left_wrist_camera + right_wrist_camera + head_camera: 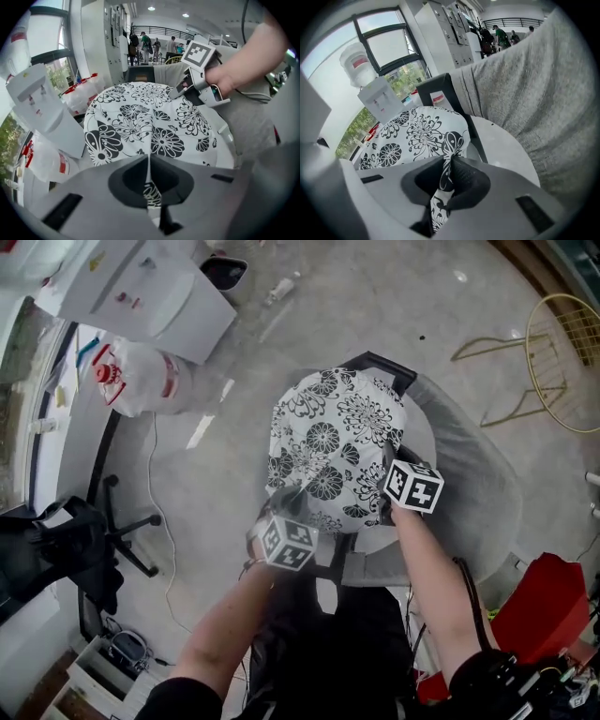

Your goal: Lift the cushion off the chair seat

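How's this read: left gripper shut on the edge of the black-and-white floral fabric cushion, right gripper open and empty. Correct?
Not quite. The right gripper is not open and empty: the right gripper view shows its jaws shut on a fold of the black-and-white floral fabric cushion. The left gripper is shut on the cushion's edge, as stated.

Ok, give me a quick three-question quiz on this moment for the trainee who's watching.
1. True or false: the left gripper is open, clear of the cushion.
2. The cushion's cover is: A striped, B white with black flowers, C plain grey.
3. How many grippers are pinching cushion fabric?
Key: 1 false, it is shut on the cushion's edge. 2 B. 3 two, the right gripper as well.
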### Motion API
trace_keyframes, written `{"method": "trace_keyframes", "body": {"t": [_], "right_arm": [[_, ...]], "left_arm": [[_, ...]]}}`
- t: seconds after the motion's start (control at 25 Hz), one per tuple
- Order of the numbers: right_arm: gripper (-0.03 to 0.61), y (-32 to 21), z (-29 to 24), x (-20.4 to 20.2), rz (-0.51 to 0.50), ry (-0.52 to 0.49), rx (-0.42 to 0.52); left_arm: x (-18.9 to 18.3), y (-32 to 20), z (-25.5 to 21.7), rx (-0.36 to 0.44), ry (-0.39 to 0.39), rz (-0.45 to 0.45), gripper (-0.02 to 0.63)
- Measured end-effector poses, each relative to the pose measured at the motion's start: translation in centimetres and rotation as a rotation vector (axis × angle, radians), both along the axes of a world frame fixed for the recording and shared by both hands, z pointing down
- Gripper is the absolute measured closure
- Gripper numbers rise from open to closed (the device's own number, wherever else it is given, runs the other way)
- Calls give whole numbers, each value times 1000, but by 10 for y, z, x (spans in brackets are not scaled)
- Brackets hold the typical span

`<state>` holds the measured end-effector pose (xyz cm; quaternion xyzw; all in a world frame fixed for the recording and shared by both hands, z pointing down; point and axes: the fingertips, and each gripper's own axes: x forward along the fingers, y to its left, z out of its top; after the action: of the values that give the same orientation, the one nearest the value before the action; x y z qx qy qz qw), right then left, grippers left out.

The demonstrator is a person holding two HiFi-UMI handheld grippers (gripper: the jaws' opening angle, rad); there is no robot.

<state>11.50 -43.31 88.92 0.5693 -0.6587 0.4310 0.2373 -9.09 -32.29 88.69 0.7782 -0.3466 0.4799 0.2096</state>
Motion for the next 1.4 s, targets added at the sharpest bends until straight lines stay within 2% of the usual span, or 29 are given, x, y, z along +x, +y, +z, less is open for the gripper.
{"method": "trace_keyframes", "body": {"t": [0.28, 0.72, 1.0, 1.4], "right_arm": [[541, 0, -66, -9, -53, -32, 84], [541, 6, -176, -4, -93, -53, 212], [541, 10, -258, 0, -105, -43, 322], [541, 29, -371, -5, -118, -74, 452]], "left_arm": [[-9, -2, -57, 59, 43, -87, 604], [-5, -3, -149, 166, 99, -157, 603], [-8, -11, -225, 305, 141, -168, 604], [-24, -7, -348, 508, 252, -226, 604]]}}
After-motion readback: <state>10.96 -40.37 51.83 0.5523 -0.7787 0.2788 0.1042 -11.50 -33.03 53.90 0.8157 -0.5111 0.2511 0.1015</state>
